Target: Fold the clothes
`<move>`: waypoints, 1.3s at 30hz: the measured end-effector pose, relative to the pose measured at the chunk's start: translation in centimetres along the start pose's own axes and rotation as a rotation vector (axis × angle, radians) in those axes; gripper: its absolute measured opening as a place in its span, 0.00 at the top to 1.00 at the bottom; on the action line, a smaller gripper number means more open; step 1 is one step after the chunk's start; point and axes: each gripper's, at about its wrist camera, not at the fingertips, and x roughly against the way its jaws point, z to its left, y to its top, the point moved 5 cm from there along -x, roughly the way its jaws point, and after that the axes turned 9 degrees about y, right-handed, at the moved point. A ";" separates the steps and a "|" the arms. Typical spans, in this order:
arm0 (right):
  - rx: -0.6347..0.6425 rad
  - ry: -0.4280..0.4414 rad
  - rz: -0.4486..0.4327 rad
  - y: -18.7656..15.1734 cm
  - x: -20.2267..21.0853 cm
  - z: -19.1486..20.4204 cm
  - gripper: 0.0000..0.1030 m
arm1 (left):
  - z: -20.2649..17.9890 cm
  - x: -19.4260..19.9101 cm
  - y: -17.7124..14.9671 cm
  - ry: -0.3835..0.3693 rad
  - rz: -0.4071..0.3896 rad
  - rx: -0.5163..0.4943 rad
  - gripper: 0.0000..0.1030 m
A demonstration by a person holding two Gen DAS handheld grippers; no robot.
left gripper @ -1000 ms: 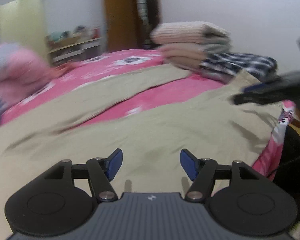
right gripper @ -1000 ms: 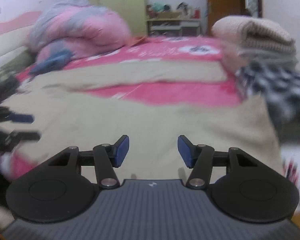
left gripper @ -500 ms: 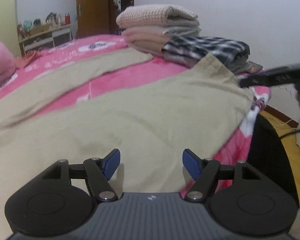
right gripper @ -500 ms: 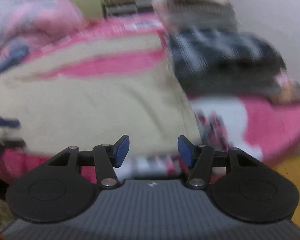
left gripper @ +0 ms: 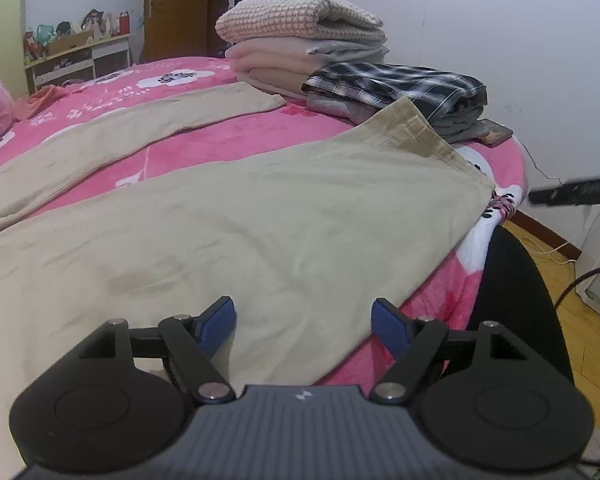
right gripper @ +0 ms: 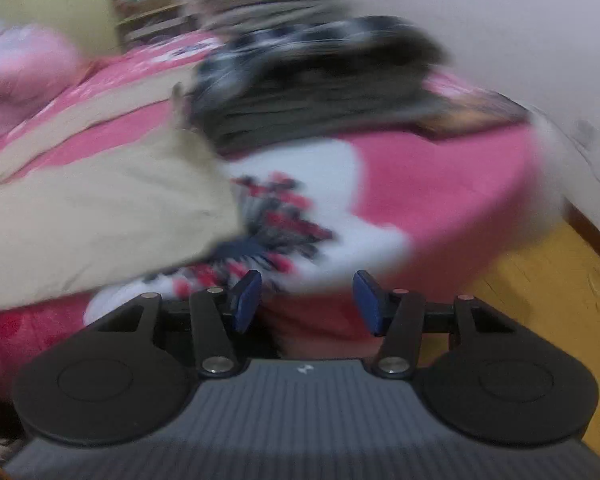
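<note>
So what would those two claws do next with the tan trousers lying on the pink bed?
Probably lower the left gripper, whose jaws are opening with nothing between them, onto the near edge of the beige trousers and pinch it. The trousers lie spread flat and unfolded, and the right gripper is open beside their waistband corner.

Trousers (left gripper: 260, 216) lie spread flat on the bed (left gripper: 476, 248), waistband at its right edge. Behind the waistband, a folded checked shirt (left gripper: 396, 84) rests on the bed; a stack of folded knitwear (left gripper: 300, 40) sits just left of it. A shelf unit (left gripper: 80, 60) stands beyond the bed's far left.
</note>
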 end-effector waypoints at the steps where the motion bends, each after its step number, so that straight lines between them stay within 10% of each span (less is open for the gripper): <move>1: -0.021 0.028 -0.034 0.3 0.8 0.4 0.51 | 0.0 0.0 0.2 0.000 0.003 0.007 0.25; 5: 0.045 0.179 -0.136 1.8 1.7 5.0 0.51 | 0.6 0.7 0.2 0.020 0.007 0.058 0.22; 12: 0.094 0.407 -0.046 1.7 -4.9 14.1 0.50 | 4.0 3.6 -1.0 0.145 -0.015 0.154 0.12; 23: 0.283 0.233 0.029 -1.2 -7.5 21.2 0.03 | 10.0 3.0 -3.0 0.409 0.143 0.329 0.00; 39: 0.224 0.199 0.067 -0.8 -7.8 21.6 0.01 | 11.2 2.1 -2.2 0.459 0.245 0.396 0.00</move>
